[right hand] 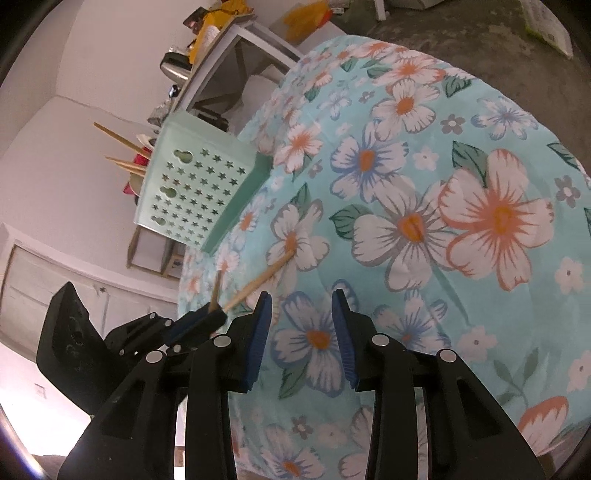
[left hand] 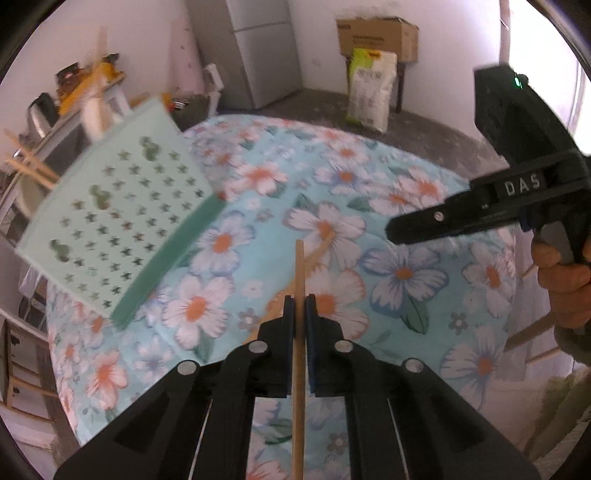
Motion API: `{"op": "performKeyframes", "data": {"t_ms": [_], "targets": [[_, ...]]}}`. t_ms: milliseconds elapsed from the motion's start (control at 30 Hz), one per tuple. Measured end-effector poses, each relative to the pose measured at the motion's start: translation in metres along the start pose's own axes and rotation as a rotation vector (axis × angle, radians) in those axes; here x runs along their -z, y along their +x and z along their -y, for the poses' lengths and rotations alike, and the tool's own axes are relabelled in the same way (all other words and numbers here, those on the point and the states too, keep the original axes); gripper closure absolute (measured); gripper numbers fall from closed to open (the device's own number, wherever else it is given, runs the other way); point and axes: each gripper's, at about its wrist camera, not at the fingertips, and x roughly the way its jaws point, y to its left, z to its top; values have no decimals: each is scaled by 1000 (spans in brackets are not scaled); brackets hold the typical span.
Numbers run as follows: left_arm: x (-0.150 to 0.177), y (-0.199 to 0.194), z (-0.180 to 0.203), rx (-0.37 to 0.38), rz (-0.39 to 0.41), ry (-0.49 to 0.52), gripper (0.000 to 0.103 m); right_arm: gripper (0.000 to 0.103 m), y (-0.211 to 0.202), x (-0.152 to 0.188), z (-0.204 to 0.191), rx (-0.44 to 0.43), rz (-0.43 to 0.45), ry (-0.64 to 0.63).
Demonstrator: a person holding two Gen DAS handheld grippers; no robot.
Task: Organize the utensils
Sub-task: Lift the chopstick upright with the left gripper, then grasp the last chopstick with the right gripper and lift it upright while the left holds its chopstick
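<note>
My left gripper (left hand: 300, 301) is shut on a wooden chopstick (left hand: 299, 266) and holds it above the floral tablecloth (left hand: 388, 229). A second chopstick (left hand: 319, 251) lies on the cloth just beyond it, also seen in the right wrist view (right hand: 266, 275). A mint-green utensil holder (left hand: 118, 221) with star holes stands at the table's left edge, with several chopsticks (right hand: 122, 146) sticking out of it. My right gripper (right hand: 301, 325) is open and empty above the cloth; it shows at the right of the left wrist view (left hand: 443, 225). The left gripper (right hand: 207, 317) appears low left in the right wrist view.
A shelf (right hand: 236, 55) with a kettle and yellow items stands behind the holder. A grey fridge (left hand: 258, 51), a cardboard box (left hand: 376, 35) and a white sack (left hand: 371, 92) stand on the floor beyond the table. White cabinets (right hand: 55, 266) are at the left.
</note>
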Motion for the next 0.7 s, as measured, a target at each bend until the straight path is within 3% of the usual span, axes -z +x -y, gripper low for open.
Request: {"op": "performKeyframes", "data": {"t_ms": [367,500,700], "targets": [[4,-54,-52,-36,139,-222,98,69,36,13,-30,-69,-109,-16],[8,-65,-69,-34,201,-283,98,69,56,8,-24,-71,-123,48],[14,-67,-84,-45,220,-342,98,75,81,-6,-15,-87,-101,153]]}}
